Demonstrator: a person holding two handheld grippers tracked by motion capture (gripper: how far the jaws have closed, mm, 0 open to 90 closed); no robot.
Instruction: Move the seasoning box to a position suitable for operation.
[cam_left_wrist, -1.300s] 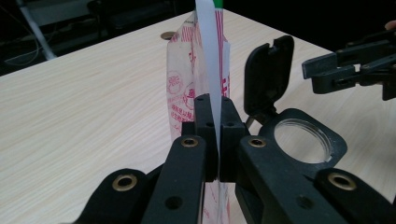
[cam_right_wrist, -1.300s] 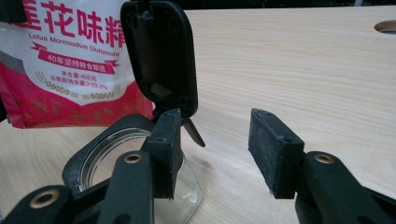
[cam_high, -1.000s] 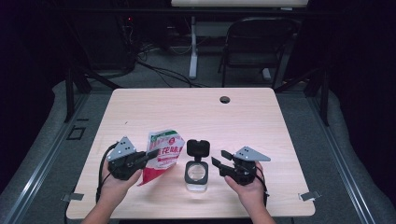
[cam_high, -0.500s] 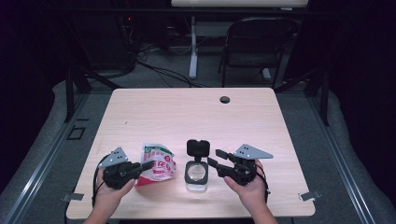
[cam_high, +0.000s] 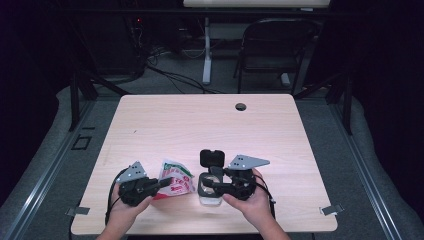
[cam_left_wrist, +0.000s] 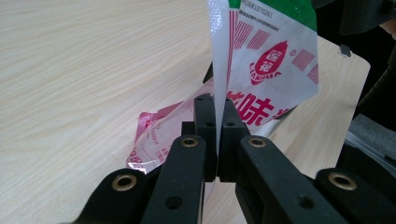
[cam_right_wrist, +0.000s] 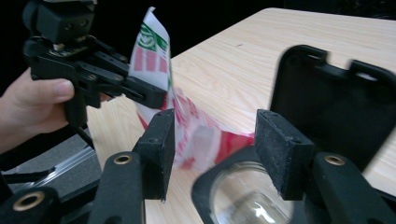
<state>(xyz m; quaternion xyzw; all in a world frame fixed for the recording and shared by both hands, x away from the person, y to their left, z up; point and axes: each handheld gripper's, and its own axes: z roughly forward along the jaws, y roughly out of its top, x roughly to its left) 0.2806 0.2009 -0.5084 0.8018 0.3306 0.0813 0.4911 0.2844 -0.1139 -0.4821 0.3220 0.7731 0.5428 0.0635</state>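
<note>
Moved: the left gripper (cam_high: 162, 183) and its pouch (cam_high: 176, 178) sink toward the lower left of the high view; the right gripper (cam_high: 210, 186) slides left over the jar (cam_high: 210, 191).
Left gripper: clenched on the pouch's clear edge.
Right gripper: jaws just opening, spread, gripping nothing.
Pouch: bottom on the table (cam_high: 200, 125), just left of the jar.
Jar: lower centre, near the front edge, black lid (cam_high: 212, 157) flipped up.
Open room: the table's upper half, bare save a small hole (cam_high: 241, 106).

The right tongs (cam_right_wrist: 212, 154) have just been opening; their two black jaws stand apart with nothing pressed between them, above a clear container (cam_right_wrist: 247, 198) with a black rim and its raised black lid (cam_right_wrist: 336, 112). Beyond, a hand (cam_right_wrist: 32, 107) holds the left tongs (cam_right_wrist: 156, 95) clamped on a red-and-white pouch (cam_right_wrist: 187, 126), seemingly near the tabletop (cam_right_wrist: 261, 42) edge.
</note>
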